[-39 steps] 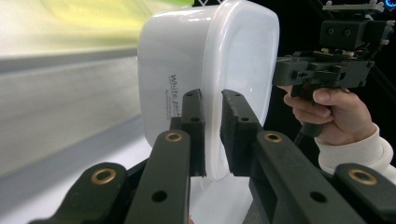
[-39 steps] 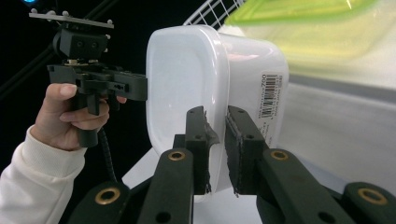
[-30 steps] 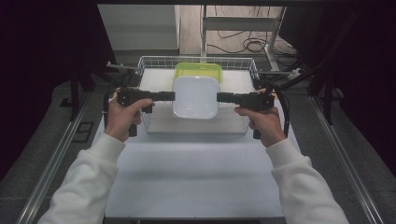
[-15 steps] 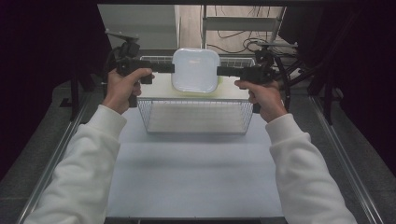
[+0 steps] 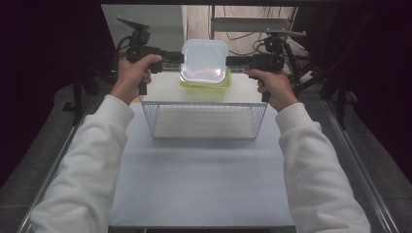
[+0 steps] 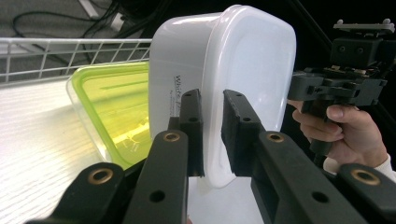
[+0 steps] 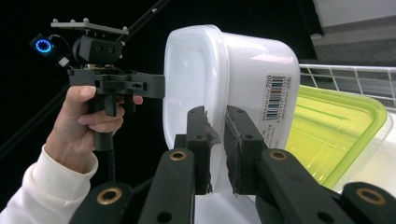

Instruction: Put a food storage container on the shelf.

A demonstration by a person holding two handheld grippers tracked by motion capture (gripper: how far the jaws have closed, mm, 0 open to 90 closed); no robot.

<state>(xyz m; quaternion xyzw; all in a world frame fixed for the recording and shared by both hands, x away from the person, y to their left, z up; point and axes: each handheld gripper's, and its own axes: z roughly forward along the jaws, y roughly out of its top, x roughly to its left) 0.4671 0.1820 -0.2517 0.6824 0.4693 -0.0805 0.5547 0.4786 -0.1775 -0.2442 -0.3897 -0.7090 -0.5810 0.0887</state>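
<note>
A white lidded container (image 5: 204,60) hangs in the air between the two grippers, tipped so its lid faces me. My left gripper (image 5: 180,58) is shut on its left rim and my right gripper (image 5: 229,60) on its right rim. Just below and behind it, a clear container with a yellow-green lid (image 5: 204,83) lies at the far end of the wire basket (image 5: 204,121). In the left gripper view the jaws (image 6: 212,135) pinch the white container's rim (image 6: 247,70). The right gripper view shows its jaws (image 7: 215,149) clamped on the opposite rim (image 7: 210,79).
The wire basket's near wall stands between my hands and the white tabletop (image 5: 204,179). Dark stands and cables (image 5: 311,63) crowd the far right, and metal rails (image 5: 359,170) run along the table's sides. The green-lidded container (image 6: 116,107) sits against the basket's far wall (image 6: 70,46).
Both grippers have lifted the white container up and away from me, from over the basket's middle to above its far end. The grip on both rims has held.
</note>
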